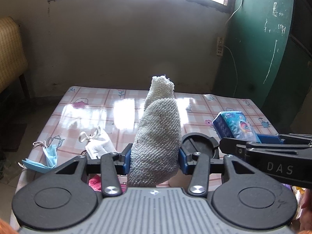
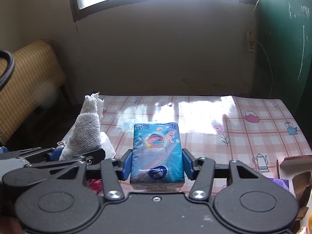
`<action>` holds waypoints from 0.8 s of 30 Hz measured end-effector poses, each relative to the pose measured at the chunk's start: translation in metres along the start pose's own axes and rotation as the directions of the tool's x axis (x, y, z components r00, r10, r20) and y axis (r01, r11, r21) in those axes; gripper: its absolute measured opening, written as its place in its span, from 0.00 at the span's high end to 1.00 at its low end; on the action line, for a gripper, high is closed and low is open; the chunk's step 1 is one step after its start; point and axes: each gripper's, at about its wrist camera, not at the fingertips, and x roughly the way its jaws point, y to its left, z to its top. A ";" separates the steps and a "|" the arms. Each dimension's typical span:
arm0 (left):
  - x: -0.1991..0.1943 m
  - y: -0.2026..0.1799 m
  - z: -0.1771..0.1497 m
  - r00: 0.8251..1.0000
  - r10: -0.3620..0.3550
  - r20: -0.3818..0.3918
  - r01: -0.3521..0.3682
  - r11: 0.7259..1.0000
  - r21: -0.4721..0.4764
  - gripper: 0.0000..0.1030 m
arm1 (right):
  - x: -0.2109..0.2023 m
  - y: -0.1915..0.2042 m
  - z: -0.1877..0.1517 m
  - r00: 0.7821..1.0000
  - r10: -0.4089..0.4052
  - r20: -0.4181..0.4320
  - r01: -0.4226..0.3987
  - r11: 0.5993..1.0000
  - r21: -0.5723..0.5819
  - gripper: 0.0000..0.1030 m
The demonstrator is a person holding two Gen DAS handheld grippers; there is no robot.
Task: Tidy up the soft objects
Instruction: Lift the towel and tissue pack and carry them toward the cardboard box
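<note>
My left gripper [image 1: 155, 160] is shut on a white knobbly cloth [image 1: 158, 136] that stands up between its blue pads above the table's near edge. The cloth also shows in the right wrist view [image 2: 85, 134]. My right gripper [image 2: 157, 164] is shut on a teal tissue pack [image 2: 157, 152] and holds it above the table, to the right of the left gripper. The pack also shows in the left wrist view [image 1: 237, 123]. A blue face mask [image 1: 45, 157] and a white face mask [image 1: 98, 145] lie at the table's near left.
The table [image 2: 243, 136] has a glossy pink checked cover with teapot prints. A black round lid [image 1: 198, 145] lies near its front edge. Something pink [image 1: 95, 183] lies under my left gripper. A woven chair [image 2: 25, 89] stands left, a green door [image 1: 263, 39] right.
</note>
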 end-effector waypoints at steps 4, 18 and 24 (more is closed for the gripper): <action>0.004 -0.007 0.001 1.000 -0.010 -0.003 0.010 1.000 0.014 0.54 | -0.002 -0.005 0.001 1.000 -0.011 0.003 0.011 1.000 0.011 0.38; 0.020 -0.028 0.002 0.999 -0.049 -0.021 0.050 0.998 0.043 0.54 | -0.009 -0.035 -0.001 0.999 -0.043 0.003 0.043 0.998 0.052 0.38; 0.023 -0.043 0.001 0.998 -0.064 -0.027 0.065 0.996 0.059 0.54 | -0.010 -0.050 -0.004 0.998 -0.060 0.000 0.060 0.996 0.070 0.38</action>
